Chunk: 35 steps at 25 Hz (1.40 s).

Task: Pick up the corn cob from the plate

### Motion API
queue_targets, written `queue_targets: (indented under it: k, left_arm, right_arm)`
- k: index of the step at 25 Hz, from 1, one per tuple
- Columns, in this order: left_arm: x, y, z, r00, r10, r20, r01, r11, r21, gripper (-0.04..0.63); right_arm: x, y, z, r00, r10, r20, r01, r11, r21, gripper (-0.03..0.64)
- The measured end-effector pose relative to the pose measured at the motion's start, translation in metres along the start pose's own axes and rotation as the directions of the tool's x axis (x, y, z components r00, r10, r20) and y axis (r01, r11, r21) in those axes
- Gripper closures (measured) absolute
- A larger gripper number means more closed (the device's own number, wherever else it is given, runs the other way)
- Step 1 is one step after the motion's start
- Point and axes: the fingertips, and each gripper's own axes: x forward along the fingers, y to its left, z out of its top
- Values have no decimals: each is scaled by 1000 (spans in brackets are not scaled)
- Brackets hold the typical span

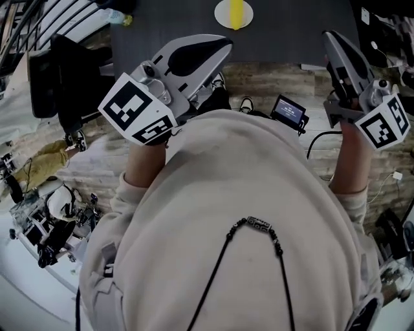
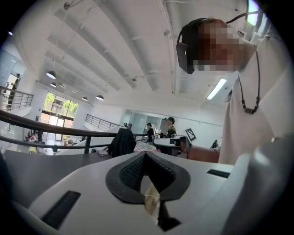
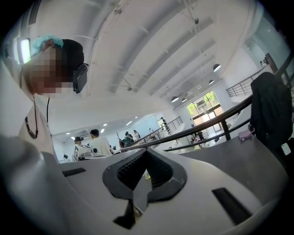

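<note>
A yellow corn cob [image 1: 237, 13] stands on a small white plate [image 1: 222, 15] on the dark table [image 1: 291, 29] at the top of the head view. Both grippers are held up in front of my chest, well short of the plate. My left gripper [image 1: 217, 46] is at the left with its jaws together and nothing between them, as the left gripper view [image 2: 146, 154] also shows. My right gripper [image 1: 332, 37] is at the right, likewise shut and empty [image 3: 147, 151]. Neither gripper view clearly shows the plate.
A black chair with a dark jacket [image 1: 59, 76] stands left of the table. A small device with a lit screen [image 1: 289, 111] and cables lie on the wooden floor below the table edge. Gear is piled at the lower left [image 1: 45, 220]. People stand in the background [image 2: 171, 125].
</note>
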Motion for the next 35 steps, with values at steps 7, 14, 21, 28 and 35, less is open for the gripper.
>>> queue_targets:
  k: [7,14,21,28,35]
  left_arm:
    - [24,26,28,987,-156,29,155,987,29,592]
    - [58,53,45,961,-275,16,274,961,23,592]
    - [73,66,54,939,-345,-11,345,939,6,592]
    - [55,92,47,937,-349,-24,350,936,24,592]
    - [24,130,34,958,-287,0,287,958,-12,592]
  right_arm:
    - [6,-1,27,993,-117,34,119,992,-49,601]
    - [19,-17,53,978,-199,53,203,977,-71,601]
    - [35,-25,72,970,-239,43,241,968,-66,601]
    - [77,-22,65,975,-221,28,223,971,-86,601]
    - [123,-14,46,983,-184,-22,181,979,-98,601]
